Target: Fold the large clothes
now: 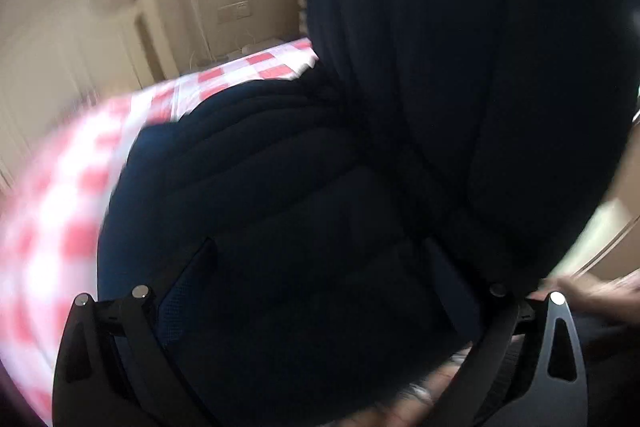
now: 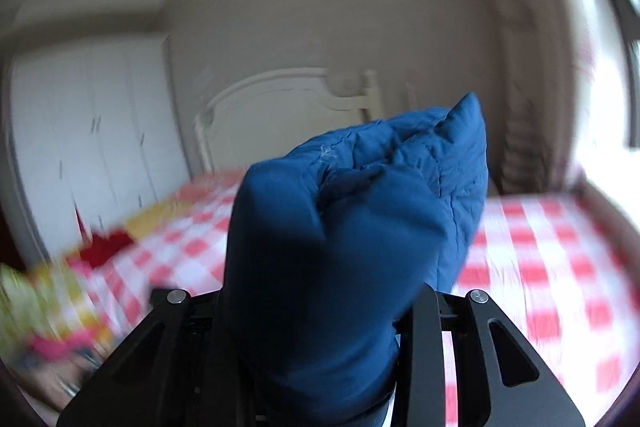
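A blue quilted puffer jacket (image 1: 360, 147) fills most of the left wrist view, dark and in shadow, hanging and bunched over the bed. My left gripper (image 1: 316, 267) has its jaws spread wide with the jacket's fabric between them. In the right wrist view my right gripper (image 2: 320, 307) is shut on a thick bunch of the same blue jacket (image 2: 360, 219), held up above the bed. Both views are blurred by motion.
A bed with a red-and-white checked sheet (image 2: 540, 267) lies below. Red and yellow clothes (image 2: 108, 247) lie at its left side. A white headboard (image 2: 280, 107), white wardrobe (image 2: 80, 147) and beige walls stand behind. A hand (image 1: 592, 291) shows at the right.
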Available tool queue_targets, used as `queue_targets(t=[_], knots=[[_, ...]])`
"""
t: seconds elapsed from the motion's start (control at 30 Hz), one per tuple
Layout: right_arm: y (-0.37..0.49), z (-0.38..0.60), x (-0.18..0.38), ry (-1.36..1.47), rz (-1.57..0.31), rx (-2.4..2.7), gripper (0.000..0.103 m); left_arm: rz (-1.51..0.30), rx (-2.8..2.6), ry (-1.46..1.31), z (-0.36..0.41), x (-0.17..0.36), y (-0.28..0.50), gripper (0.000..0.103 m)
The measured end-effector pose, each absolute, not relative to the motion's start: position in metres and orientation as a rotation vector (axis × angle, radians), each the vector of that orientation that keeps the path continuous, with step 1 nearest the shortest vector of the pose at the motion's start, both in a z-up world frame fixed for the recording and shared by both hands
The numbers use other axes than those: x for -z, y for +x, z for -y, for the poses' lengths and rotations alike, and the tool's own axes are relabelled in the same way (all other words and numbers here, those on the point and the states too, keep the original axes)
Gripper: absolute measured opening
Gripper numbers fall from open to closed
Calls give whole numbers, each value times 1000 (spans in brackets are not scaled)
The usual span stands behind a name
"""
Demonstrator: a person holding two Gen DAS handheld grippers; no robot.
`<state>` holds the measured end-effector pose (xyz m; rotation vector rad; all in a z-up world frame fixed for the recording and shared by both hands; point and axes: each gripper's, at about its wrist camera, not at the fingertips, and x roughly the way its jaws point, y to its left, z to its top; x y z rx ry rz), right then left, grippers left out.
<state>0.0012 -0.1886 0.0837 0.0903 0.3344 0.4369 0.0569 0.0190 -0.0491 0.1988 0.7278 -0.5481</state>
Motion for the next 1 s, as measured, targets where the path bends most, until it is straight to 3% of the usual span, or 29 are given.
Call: queue_targets(t=[0.13,0.23,0.27,0.3,0.4,0.7,0.83,0.9,1.0], knots=[[5,78,-72,-225,-371,-490,33,-549,312,-53,-137,-3,54,100],[8,-14,-19,-557,-456,-490,34,-486,146,-192,-206,-25,52,100],[10,-45,14,-684,-509,-487,37,-480,137,-221,-218,-28,50,100],[10,-67,42,-787,-529,-480,48,-475,135,-235,-225,-29,48,100],[1,-95,80,-988,-428,-368,56,-508,167,-167,-213,-24,50,100],[-13,-96,73,-947,-422,-380,60,-626,509,184,-85,-51,147,100],[-19,-91,67,-940,-395,-437,71,-775,532,290,-35,-9,202,100],[-29,-81,61,-913,-387,-507,84,-803,483,348,-25,22,218,101],[-45,-53,46,-827,-421,-672,84,-798,516,238,-46,52,229,101]])
